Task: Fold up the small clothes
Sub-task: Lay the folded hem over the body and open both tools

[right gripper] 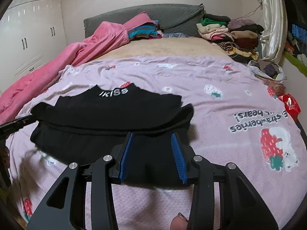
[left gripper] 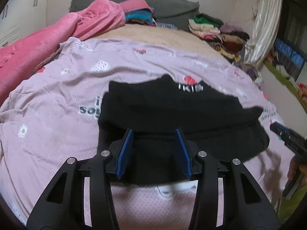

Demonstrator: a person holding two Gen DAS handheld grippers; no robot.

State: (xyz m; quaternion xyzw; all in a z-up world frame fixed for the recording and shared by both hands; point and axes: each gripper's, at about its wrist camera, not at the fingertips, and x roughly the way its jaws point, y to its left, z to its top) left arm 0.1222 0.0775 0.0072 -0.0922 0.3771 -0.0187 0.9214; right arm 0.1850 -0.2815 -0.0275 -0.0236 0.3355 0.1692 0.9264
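Note:
A small black garment [left gripper: 172,115] with white lettering lies partly folded on the pink strawberry-print sheet [left gripper: 57,124]; it also shows in the right wrist view [right gripper: 115,115]. My left gripper [left gripper: 154,132] is open, its blue pads above the garment's near left part. My right gripper [right gripper: 151,135] is open over the garment's near right part. Neither holds cloth. The right gripper's tip [left gripper: 287,136] shows at the right edge of the left view, and the left gripper's tip [right gripper: 15,124] at the left edge of the right view.
A pink blanket [right gripper: 57,61] lies bunched along the left side. Stacks of folded clothes [right gripper: 230,32] sit at the far right by the grey headboard [right gripper: 153,15]. A red packet [right gripper: 289,103] lies at the right bed edge. White wardrobes [right gripper: 28,28] stand at left.

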